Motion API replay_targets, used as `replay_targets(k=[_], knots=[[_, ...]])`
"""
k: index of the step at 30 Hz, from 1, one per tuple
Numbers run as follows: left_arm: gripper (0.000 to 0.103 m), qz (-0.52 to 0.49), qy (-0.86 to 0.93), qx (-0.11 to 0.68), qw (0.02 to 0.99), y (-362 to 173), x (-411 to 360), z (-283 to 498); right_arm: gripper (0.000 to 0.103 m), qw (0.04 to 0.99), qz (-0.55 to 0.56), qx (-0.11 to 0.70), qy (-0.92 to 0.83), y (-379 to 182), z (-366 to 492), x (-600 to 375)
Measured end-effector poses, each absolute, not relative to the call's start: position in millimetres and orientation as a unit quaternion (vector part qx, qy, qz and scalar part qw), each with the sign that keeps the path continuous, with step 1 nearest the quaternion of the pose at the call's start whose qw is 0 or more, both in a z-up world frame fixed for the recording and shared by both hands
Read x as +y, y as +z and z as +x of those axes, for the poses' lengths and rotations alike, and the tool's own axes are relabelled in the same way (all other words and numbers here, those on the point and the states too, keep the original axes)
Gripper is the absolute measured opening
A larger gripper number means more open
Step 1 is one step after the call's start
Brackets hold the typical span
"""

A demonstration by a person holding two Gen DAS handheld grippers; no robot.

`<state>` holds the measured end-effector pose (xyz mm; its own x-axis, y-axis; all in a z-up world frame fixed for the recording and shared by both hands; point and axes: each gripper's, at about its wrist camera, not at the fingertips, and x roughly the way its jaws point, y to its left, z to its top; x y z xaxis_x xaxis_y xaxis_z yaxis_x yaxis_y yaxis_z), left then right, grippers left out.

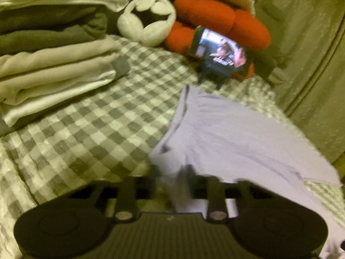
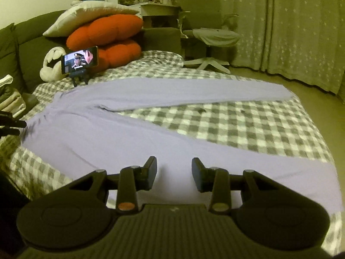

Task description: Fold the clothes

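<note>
The right tool [image 2: 174, 173] hovers with its jaws wide apart, holding nothing, over the near leg of the lilac trousers [image 2: 133, 133]. The left tool [image 1: 172, 185] seems closed on their waist edge, though blur hides it. They lie spread on the checked bed [image 2: 248, 125]. The cloth looks light, soft and limp; hems and waistband give the best hold.
</note>
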<state>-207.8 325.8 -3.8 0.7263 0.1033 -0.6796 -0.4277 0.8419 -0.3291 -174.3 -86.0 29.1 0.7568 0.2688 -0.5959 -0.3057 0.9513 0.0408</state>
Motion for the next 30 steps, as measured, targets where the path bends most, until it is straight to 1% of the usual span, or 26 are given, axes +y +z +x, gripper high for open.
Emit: replay_targets(k=[2, 3, 11, 22, 26, 30], knots=[[0.007, -0.236, 0.155, 0.340, 0.897, -7, 328, -208, 0.040, 0.937, -0.028, 0.318, 0.140, 25, -175, -93], [0.006, -0.232, 0.158, 0.338, 0.898, -7, 329, -210, 0.040, 0.938, -0.023, 0.320, 0.132, 24, -176, -98], [0.005, -0.255, 0.165, 0.318, 0.898, -7, 345, -227, 0.040, 0.944, 0.083, 0.316, 0.035, 29, -186, -161], [0.005, -0.272, 0.154, 0.319, 0.895, -15, 351, -224, 0.040, 0.919, 0.234, 0.302, -0.093, 34, -203, -243], [0.005, -0.265, 0.155, 0.320, 0.896, -15, 348, -224, 0.040, 0.908, 0.241, 0.320, -0.122, 27, -207, -254], [0.005, -0.259, 0.157, 0.320, 0.898, -15, 346, -223, 0.040, 0.896, 0.280, 0.320, -0.131, 22, -202, -270]])
